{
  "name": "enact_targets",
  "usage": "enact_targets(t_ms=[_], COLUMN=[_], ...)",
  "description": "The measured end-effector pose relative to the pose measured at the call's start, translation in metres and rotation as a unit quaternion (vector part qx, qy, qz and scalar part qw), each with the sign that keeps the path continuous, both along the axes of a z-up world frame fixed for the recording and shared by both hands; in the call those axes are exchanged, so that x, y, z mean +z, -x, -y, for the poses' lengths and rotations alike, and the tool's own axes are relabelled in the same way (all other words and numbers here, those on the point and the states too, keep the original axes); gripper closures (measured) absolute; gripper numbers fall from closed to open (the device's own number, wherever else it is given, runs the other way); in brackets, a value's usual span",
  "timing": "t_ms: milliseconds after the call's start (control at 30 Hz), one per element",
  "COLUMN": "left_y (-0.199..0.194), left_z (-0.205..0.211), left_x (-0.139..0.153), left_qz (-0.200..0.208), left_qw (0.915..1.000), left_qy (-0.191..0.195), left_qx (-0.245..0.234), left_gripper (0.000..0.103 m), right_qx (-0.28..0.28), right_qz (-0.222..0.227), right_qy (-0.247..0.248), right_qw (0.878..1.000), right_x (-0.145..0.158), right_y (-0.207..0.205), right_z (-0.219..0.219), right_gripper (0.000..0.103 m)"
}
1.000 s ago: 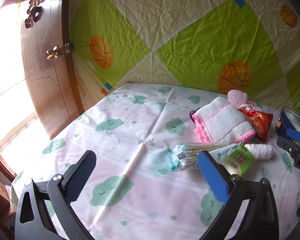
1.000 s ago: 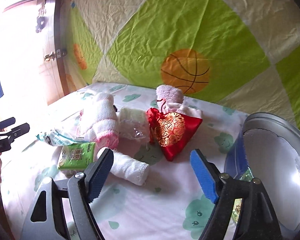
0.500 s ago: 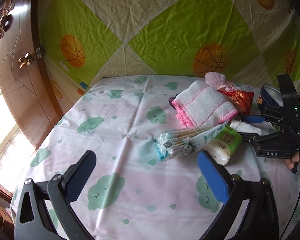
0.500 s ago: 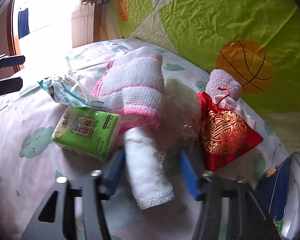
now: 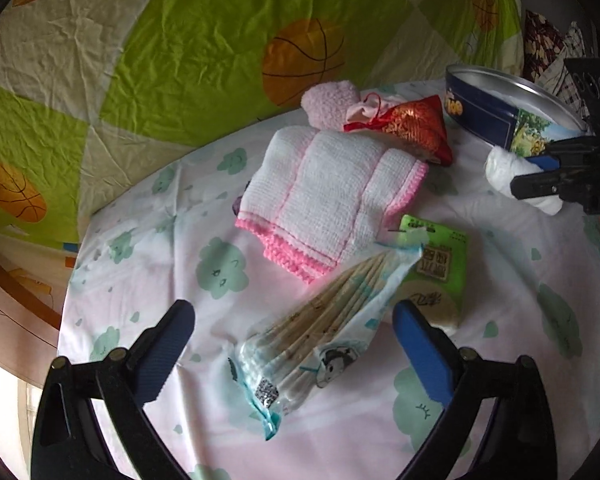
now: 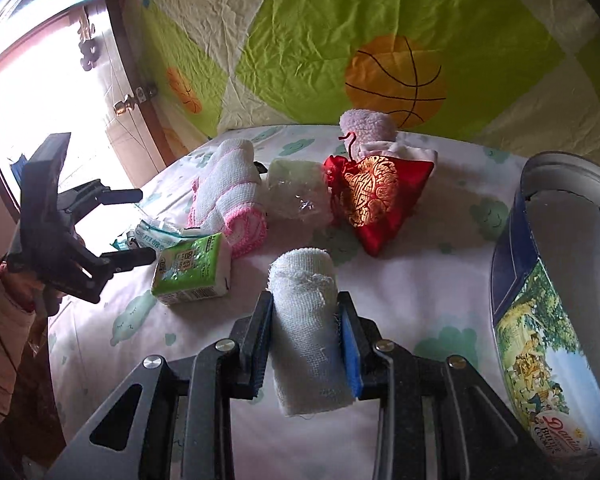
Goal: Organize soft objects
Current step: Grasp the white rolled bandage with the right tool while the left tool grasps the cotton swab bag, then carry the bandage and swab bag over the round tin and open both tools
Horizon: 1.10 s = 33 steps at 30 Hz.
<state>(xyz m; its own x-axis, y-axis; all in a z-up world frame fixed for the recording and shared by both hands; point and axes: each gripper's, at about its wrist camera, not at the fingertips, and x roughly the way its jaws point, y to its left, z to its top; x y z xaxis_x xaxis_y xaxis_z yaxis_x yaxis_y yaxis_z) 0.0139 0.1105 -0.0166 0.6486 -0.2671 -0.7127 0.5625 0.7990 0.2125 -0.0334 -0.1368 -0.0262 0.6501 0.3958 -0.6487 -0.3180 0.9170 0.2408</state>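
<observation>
My right gripper (image 6: 305, 316) is shut on a rolled white cloth (image 6: 306, 320) and holds it above the sheet beside the blue cookie tin (image 6: 540, 300); the roll also shows in the left wrist view (image 5: 516, 178). My left gripper (image 5: 292, 332) is open and empty, hovering over a bag of cotton swabs (image 5: 320, 336). A folded pink-edged white towel (image 5: 328, 196), a green tissue pack (image 5: 436, 268), a red embroidered pouch (image 5: 416, 124) and a pink fluffy sock (image 5: 332, 100) lie on the cloud-print sheet (image 5: 160, 240).
The open tin (image 5: 508, 108) stands at the right edge of the table. A clear-wrapped pale packet (image 6: 296, 192) lies between towel and pouch. A basketball-print quilt (image 5: 180, 40) hangs behind. A wooden door (image 6: 112, 92) is at the left.
My right gripper closed on the white cloth roll and lifted it toward the tin. My left gripper swung right and lower over the swab bag.
</observation>
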Motion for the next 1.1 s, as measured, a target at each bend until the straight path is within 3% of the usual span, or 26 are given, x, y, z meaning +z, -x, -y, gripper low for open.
enact_targets(t_ms=[67,100,133,300,467,633,800,1100], left_y=[-0.011,-0.013,-0.016,-0.022,-0.012,0.002,0.012,0.032], left_z=[0.005,0.006,0.007,-0.013,-0.011,-0.022,-0.039,-0.004], left_x=[-0.014,-0.021,-0.029,-0.036,-0.033,-0.021,-0.004,0.035], left_qz=[-0.025,-0.037,-0.047,-0.079,-0.067,-0.056,-0.041,0.007], left_qw=[0.9996,0.9991,0.9985,0.9926,0.9912,0.9829,0.9611,0.9539], left_qy=[-0.015,-0.02,-0.027,0.058,0.059,0.129,0.22,0.261], left_qx=[0.001,0.003,0.009,0.072,0.098,0.119,0.162,0.148], left_gripper=[0.021,0.033,0.039,0.059,0.06,0.06,0.06,0.06], right_qx=[-0.001,-0.001,-0.001,-0.005,-0.006,-0.016,-0.023,-0.064], right_qz=[-0.007,-0.01,-0.013,-0.008,0.019,0.068,0.1,0.147], right_qy=[-0.005,-0.006,-0.007,-0.014,-0.009,-0.001,-0.021,-0.009], right_qw=[1.0,1.0,1.0,1.0,1.0,0.998,0.994,0.987], right_x=[-0.002,-0.003,-0.003,-0.002,0.004,0.019,0.034,0.05], right_y=[-0.003,-0.002,-0.004,-0.003,0.005,0.018,0.027,0.039], right_z=[0.002,0.002,0.002,0.004,0.003,0.004,0.012,0.036], right_gripper=[0.07,0.07,0.07,0.07,0.07,0.07,0.07,0.07])
